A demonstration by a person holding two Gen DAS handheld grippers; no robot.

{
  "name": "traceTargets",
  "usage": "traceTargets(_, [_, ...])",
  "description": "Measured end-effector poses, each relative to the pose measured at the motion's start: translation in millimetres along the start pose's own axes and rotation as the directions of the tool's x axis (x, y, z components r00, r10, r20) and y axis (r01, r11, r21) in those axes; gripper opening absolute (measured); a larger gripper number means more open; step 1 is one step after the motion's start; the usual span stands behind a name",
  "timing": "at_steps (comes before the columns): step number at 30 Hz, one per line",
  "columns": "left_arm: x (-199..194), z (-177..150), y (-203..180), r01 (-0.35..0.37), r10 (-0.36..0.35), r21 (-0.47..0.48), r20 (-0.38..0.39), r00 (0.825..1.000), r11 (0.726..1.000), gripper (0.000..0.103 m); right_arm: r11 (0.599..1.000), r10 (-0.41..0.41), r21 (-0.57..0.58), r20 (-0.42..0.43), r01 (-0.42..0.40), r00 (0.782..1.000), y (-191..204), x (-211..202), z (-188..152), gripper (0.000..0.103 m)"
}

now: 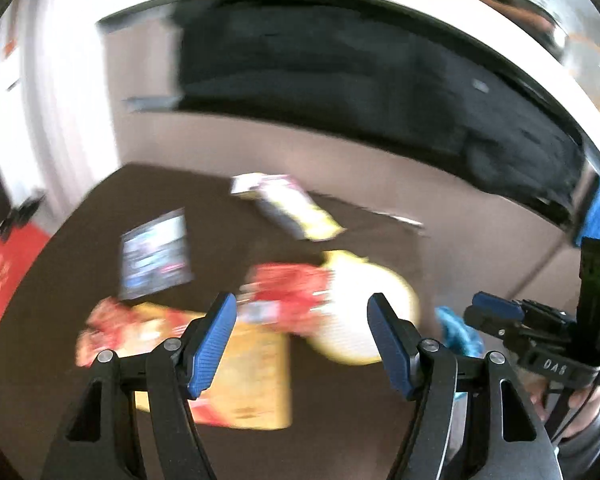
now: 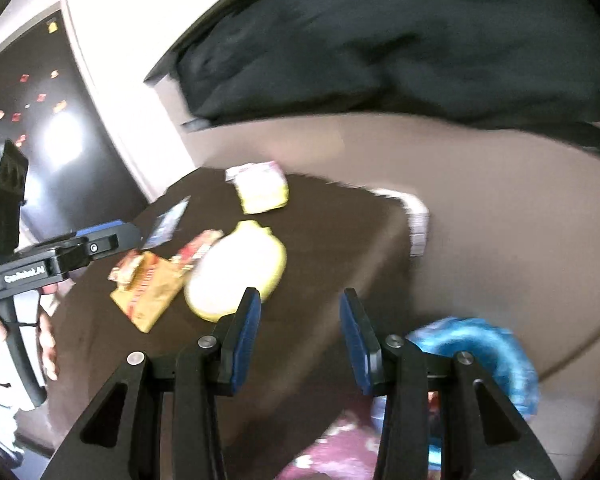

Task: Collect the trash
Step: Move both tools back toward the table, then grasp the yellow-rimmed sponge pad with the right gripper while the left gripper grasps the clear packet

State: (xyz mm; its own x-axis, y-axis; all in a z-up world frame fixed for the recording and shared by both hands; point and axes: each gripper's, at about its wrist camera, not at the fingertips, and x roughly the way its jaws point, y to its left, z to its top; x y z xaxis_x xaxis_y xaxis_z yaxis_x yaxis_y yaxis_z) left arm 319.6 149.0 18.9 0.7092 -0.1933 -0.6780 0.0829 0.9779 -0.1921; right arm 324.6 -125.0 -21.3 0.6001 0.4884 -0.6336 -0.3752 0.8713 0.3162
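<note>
Wrappers (image 1: 288, 300) lie scattered on dark table (image 1: 60, 300) | likely light, crinkly, slippery: pinch a flat edge | left gripper (image 1: 302, 344) fingers spread, empty | right gripper (image 2: 300, 338) fingers spread, empty | blue bag (image 2: 500, 356) beside table

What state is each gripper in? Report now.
Left gripper: open, holding nothing.
Right gripper: open, holding nothing.

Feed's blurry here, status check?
Both hand-held grippers open, empty. Wrappers on brown table, untouched. Nothing blocking.
</note>
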Motion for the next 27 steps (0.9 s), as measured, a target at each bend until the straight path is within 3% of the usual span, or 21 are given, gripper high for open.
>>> traceTargets(7, [-2, -30, 91, -0.055, 0.05, -0.112, -0.049, 0.998, 0.992, 0.068, 0.998, 0.057, 0.039, -0.099, -0.053, 0.994, 22, 60, 6, 0.039])
traceTargets(10, [-4, -38, 116, -0.082, 0.076, -0.143, -0.049, 0.996, 0.986, 0.068, 0.997, 0.022, 0.075, -0.102, -0.015, 0.995, 17, 75, 6, 0.039])
traceTargets(16, [-8, -45, 165, -0.099, 0.087, -0.242, -0.059, 0.994, 0.965, 0.068, 0.977, 0.072, 0.209, -0.097, -0.051, 0.993, 4, 92, 11, 0.039])
traceTargets(17, [-7, -47, 172, -0.091, 0.076, -0.26, -0.068, 0.995, 0.961, 0.068, 0.976, 0.087, 0.21, -0.097, -0.065, 0.992, 7, 94, 13, 0.032])
traceTargets(20, [-2, -49, 183, -0.073, 0.047, -0.305, -0.092, 0.995, 0.95, 0.068, 0.989, 0.084, 0.128, -0.084, -0.072, 0.993, 25, 90, 19, 0.014])
traceTargets(27, [14, -34, 185, 0.013, -0.043, -0.368, -0.074, 0.996, 0.93, 0.067, 0.996, 0.036, -0.086, -0.003, -0.036, 0.999, 71, 53, 35, 0.011])
